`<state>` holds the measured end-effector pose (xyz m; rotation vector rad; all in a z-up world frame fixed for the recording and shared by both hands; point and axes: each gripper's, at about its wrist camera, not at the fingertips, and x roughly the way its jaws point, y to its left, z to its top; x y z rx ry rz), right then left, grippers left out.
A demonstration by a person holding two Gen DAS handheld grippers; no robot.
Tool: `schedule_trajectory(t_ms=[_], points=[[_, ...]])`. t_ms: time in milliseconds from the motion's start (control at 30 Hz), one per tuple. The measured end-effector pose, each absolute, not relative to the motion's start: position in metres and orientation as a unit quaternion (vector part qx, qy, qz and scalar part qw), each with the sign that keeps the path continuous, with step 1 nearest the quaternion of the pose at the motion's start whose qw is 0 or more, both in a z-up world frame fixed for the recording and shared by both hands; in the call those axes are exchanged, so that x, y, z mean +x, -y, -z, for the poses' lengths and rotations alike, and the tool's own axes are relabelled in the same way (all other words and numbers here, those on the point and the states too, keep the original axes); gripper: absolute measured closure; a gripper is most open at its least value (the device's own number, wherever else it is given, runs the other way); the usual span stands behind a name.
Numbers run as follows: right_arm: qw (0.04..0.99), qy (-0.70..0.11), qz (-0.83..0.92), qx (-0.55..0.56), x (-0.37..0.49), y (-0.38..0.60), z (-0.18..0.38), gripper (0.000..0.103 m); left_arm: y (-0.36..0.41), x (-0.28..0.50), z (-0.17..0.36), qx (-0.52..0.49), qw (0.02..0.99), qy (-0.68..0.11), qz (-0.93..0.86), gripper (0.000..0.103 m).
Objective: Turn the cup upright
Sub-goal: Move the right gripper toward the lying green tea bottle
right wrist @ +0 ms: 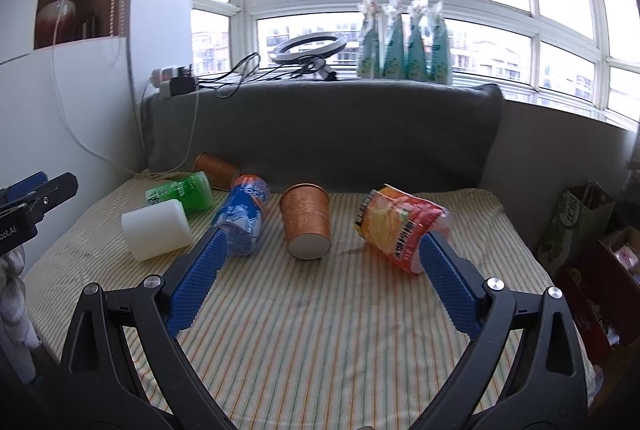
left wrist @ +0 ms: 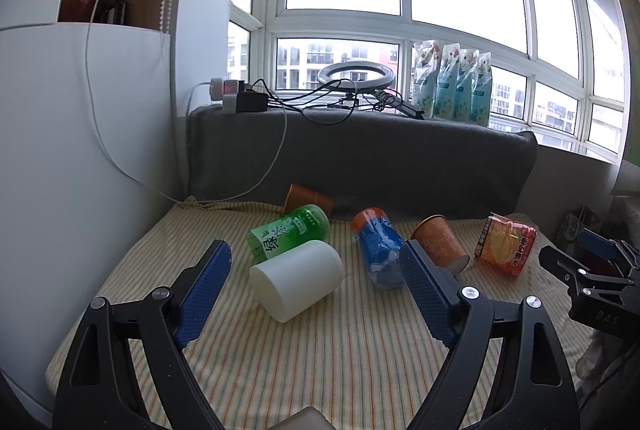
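The cup (right wrist: 306, 220) you most likely want, the orange paper one, lies on its side on the striped tabletop (right wrist: 320, 330), base toward you, between the blue bottle (right wrist: 242, 214) and the snack pack (right wrist: 400, 226). A white cup (left wrist: 296, 280) also lies tipped over ahead of your left gripper (left wrist: 314, 286). No grasp has begun: both sets of fingers are spread wide and hold nothing. Your right gripper (right wrist: 320, 284) hovers low, lined up with the orange cup. Next, move forward, straddle its body, close, then rotate it mouth-up.
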<state>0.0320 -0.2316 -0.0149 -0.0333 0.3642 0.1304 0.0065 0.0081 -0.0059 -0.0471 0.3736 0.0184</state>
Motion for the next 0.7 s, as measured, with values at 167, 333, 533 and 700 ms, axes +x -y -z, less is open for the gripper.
schedule_trajectory(t_ms=[167, 333, 533, 700], points=[[0.975, -0.181, -0.114, -0.053, 0.054, 0.21, 0.009, 0.005, -0.019, 0.011, 0.013, -0.023, 0.98, -0.199, -0.013, 0.017], [0.961, -0.189, -0.172, -0.105, 0.091, 0.18, 0.005, 0.005, -0.031, 0.012, 0.02, -0.02, 0.977, -0.212, -0.016, 0.017], [0.934, -0.181, -0.235, -0.202, 0.137, 0.134, 0.0, 0.005, -0.044, 0.012, 0.029, -0.012, 0.973, -0.228, -0.019, 0.017], [0.885, -0.196, -0.305, -0.291, 0.171, 0.094, 0.0, 0.005, -0.053, 0.014, 0.038, -0.01, 0.967, -0.252, -0.022, 0.017]])
